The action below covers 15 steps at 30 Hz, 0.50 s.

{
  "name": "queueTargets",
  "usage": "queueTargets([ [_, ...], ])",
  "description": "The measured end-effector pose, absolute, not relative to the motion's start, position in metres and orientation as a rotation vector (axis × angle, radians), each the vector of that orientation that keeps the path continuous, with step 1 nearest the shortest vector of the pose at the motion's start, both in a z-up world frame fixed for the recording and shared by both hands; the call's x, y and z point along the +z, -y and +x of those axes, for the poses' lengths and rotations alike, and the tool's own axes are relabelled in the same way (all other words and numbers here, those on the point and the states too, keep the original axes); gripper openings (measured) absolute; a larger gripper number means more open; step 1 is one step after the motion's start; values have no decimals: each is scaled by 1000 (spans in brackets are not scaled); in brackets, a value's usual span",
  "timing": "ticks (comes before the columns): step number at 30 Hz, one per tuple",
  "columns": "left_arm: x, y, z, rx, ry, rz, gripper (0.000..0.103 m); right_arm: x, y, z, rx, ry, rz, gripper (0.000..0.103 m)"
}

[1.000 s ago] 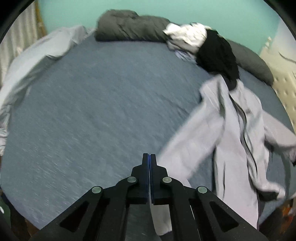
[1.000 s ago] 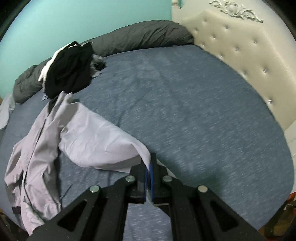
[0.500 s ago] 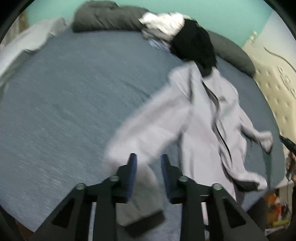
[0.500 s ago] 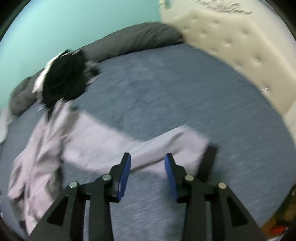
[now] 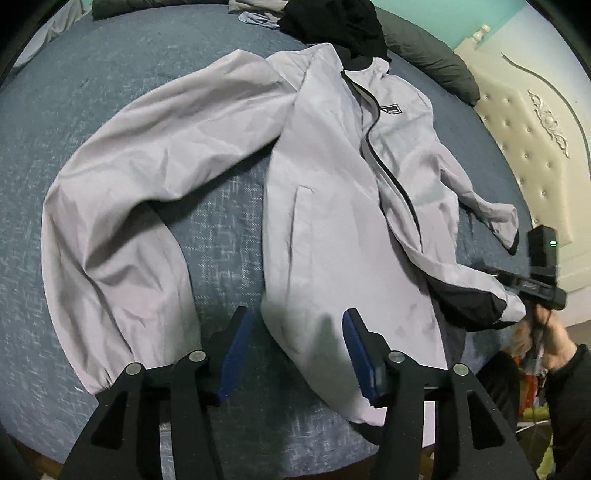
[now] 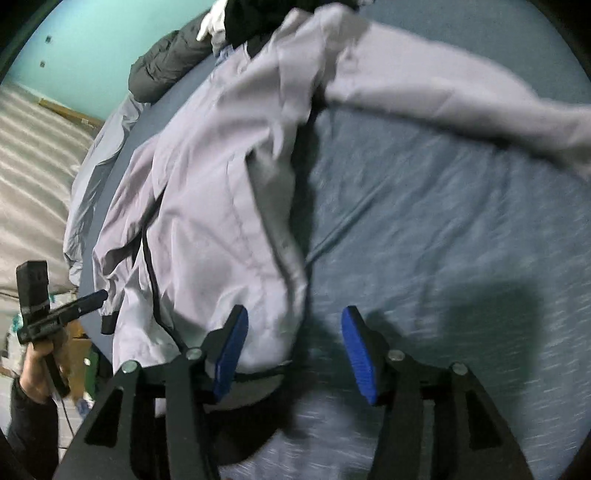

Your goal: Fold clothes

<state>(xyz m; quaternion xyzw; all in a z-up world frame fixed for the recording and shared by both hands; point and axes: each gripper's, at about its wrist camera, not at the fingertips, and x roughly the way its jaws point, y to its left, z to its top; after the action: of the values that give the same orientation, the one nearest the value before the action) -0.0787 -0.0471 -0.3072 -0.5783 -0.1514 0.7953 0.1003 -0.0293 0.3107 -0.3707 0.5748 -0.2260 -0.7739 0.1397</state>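
A pale lilac-grey zip jacket [image 5: 332, 192] lies front up on the blue bed sheet [image 5: 110, 55], with both sleeves spread out to the sides. My left gripper [image 5: 299, 350] hovers over the jacket's bottom hem. Its jaws are opening and the blue pads [image 5: 240, 350] stand apart from the cloth between them. My right gripper [image 6: 295, 350] hangs over the other hem corner of the jacket [image 6: 221, 221]. Its jaws are opening too, with the hem edge loose beside the left pad [image 6: 229, 350]. Each view shows the other gripper at its edge, held in a hand.
A black garment [image 5: 332, 22] and other clothes are piled at the jacket's collar. A dark grey duvet [image 5: 424, 51] runs along the teal wall. A cream tufted headboard [image 5: 535, 122] stands on the right. The bed's near edge lies just below both grippers.
Both grippers were shut on the sleeve ends, then opened and let them drop onto the bed. Both have since swung down and in toward the jacket's hem.
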Motion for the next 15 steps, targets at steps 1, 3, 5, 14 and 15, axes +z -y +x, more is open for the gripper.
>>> queueTargets([
  [1, -308, 46, -77, 2351, 446, -1711, 57, -376, -308, -29, -2230, 680, 1670, 57],
  [3, -307, 45, -75, 2356, 444, -1711, 57, -388, -307, -31, -2224, 736, 1684, 57],
  [5, -304, 47, -73, 2365, 443, -1708, 58, -394, -306, -32, -2224, 762, 1688, 57],
  [14, -300, 52, -69, 2384, 440, -1707, 60, -379, -293, -28, -2227, 610, 1605, 11],
  [15, -300, 51, -69, 2383, 438, -1708, 60, -377, -292, -27, -2235, 595, 1595, 3],
])
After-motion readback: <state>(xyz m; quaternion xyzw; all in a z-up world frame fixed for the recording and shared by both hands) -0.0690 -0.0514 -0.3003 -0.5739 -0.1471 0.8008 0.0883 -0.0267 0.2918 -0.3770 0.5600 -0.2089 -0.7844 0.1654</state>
